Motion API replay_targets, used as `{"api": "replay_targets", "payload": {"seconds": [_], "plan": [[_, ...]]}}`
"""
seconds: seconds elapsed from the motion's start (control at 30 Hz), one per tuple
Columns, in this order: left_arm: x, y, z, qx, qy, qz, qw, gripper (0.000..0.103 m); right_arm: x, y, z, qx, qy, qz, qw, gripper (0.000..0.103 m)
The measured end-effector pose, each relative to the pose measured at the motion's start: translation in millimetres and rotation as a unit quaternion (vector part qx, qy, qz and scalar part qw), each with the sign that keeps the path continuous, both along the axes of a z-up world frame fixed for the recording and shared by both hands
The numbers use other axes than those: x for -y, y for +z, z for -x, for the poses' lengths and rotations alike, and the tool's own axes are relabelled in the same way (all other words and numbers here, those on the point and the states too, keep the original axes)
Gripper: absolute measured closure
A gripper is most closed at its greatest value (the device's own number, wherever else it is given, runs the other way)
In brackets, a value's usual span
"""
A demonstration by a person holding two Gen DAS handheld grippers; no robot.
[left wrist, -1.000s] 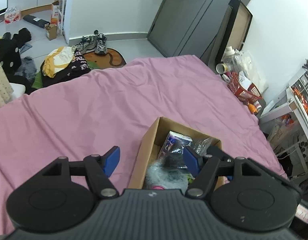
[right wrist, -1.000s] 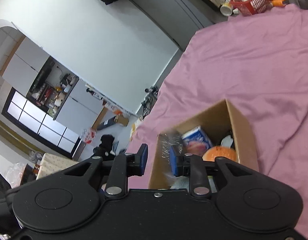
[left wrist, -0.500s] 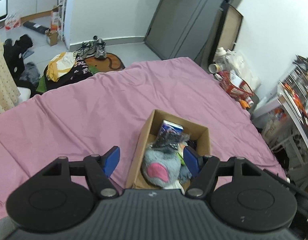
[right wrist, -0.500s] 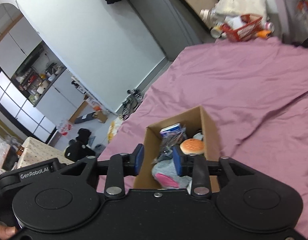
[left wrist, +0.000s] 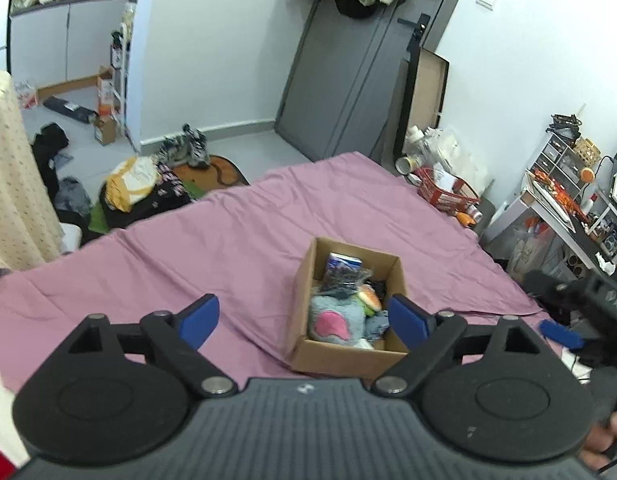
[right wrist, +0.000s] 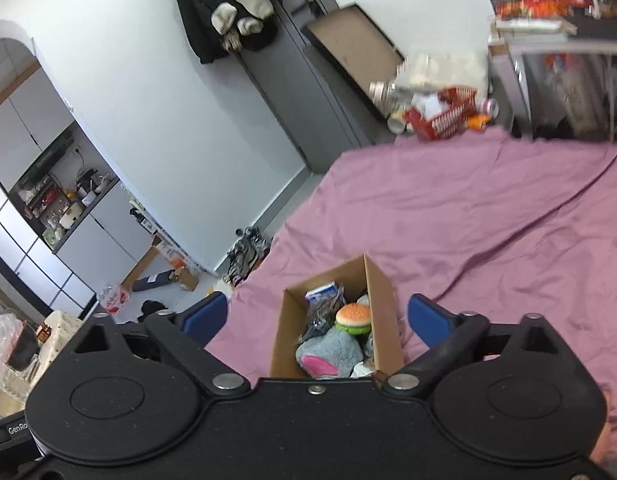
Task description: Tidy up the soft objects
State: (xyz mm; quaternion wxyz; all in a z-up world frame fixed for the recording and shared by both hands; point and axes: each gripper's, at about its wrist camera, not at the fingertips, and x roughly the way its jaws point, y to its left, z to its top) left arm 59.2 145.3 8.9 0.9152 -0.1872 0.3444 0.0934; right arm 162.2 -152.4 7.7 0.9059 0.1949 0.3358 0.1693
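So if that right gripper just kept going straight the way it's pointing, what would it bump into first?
Most likely the cardboard box on the pink bedsheet, or the burger toy inside; depth is hard to judge.

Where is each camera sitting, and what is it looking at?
Left wrist view: sits on the left gripper, above the pink bed, facing the cardboard box and grey door; its open blue fingers and a bit of hand at the lower right show.
Right wrist view: sits on the right gripper, tilted, facing the cardboard box and the kitchen shelves; its open fingers show.
Both share the box with the burger toy and grey plush.
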Motion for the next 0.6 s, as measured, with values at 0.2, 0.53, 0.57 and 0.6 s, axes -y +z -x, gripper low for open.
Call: {"api": "replay_targets", "payload": {"seconds": [0.2, 0.53, 0.57, 0.6], "plan": [[-5.2, 13.5, 23.2, -0.004, 0.002, -0.008, 1.0000, 0.012, -2.9, 22.1, 31.1, 0.020, 0.016, 0.016, 1.000, 0.000], [10.8, 36.0, 63.9, 0.014, -0.029, -0.029, 0.9991, 0.006, 2.2, 49.0, 75.2, 0.030, -0.001, 0.034, 0.999, 0.000], [12.8, 37.9, 67.5, 0.015, -0.031, -0.034, 0.9988, 0.005, 3.4, 51.6, 79.6, 0.032, -0.004, 0.034, 0.999, 0.000], [14.5, 39.1, 70.3, 0.013, -0.032, -0.040, 0.9986, 0.005, 4.4, 53.2, 83.1, 0.033, -0.006, 0.034, 0.999, 0.000]]}}
